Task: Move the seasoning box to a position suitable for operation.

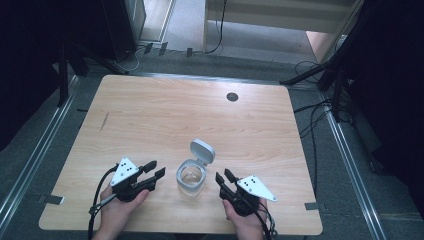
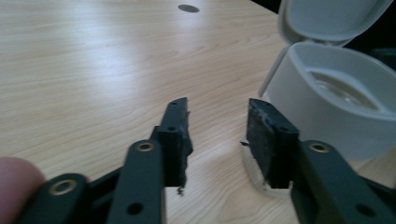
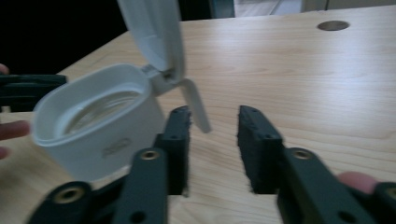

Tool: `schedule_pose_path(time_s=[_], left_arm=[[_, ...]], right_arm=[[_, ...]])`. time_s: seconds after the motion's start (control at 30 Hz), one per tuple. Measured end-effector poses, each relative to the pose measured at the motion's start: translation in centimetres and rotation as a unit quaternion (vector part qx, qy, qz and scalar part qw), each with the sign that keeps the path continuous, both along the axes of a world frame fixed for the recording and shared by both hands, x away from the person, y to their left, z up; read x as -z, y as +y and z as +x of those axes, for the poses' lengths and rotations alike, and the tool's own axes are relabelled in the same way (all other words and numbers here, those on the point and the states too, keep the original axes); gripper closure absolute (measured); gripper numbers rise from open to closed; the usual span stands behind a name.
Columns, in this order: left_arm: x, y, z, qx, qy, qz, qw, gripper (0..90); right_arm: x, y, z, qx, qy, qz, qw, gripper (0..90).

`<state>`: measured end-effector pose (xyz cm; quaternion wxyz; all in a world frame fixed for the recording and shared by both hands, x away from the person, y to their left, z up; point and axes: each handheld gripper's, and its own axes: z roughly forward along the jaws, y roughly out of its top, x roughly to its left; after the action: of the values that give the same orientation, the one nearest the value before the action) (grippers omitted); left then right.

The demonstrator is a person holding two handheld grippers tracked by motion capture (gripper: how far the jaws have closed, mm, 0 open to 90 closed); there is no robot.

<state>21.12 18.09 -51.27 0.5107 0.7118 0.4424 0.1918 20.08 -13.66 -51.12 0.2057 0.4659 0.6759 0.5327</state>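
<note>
We have a small white plastic container with a clear insert [image 1: 191,179] standing on the pale wooden table [image 1: 150,120], near the front edge and between our two hands. Its hinged white lid [image 1: 203,151] stands open, tilted up at the far side. Our left gripper [image 1: 152,170] sits just to the container's left with its jaws spread apart and nothing between them; our right gripper [image 1: 225,176] sits just to its right, jaws likewise apart and empty. Neither touches the container yet.

In the left gripper view, the container's wall [image 2: 322,116] is right beside the right-hand jaw, so we judge that a careless advance could shove the light container sideways rather than grasp it. In the right gripper view, the lid [image 3: 152,28] rises above the left jaw, and a thin white tab [image 3: 195,109] hangs down from the hinge area close to that jaw's tip. We risk catching that tab or knocking the lid, which could tip the container over or snap the lid shut crookedly. Pushing from one side alone, with no hold on the other, would likely make it slide towards the opposite gripper. We cannot tell whether the insert sits loose.
</note>
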Motion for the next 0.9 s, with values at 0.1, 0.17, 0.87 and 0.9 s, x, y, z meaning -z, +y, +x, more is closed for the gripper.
schedule_pose_path(time_s=[0.1,0.17,0.87,0.9], left_arm=[[-0.5,-1.1,0.1,0.028,0.008,-0.003,0.9996,72.9],[-0.5,-1.3,0.1,0.030,0.009,-0.006,0.9995,79.8],[-0.3,-3.9,-1.3,0.046,0.005,0.023,0.9987,90.0],[-0.3,-3.9,-1.3,0.046,0.005,0.023,0.9987,90.0]], right_arm=[[-0.2,0.8,-0.1,-0.018,0.018,0.026,0.9993,87.0],[-0.1,1.0,-0.1,-0.017,0.021,0.027,0.9993,90.0],[0.0,2.8,1.5,-0.039,0.024,0.013,0.9989,90.0],[-0.1,2.9,1.7,-0.039,0.025,0.013,0.9988,90.0]])
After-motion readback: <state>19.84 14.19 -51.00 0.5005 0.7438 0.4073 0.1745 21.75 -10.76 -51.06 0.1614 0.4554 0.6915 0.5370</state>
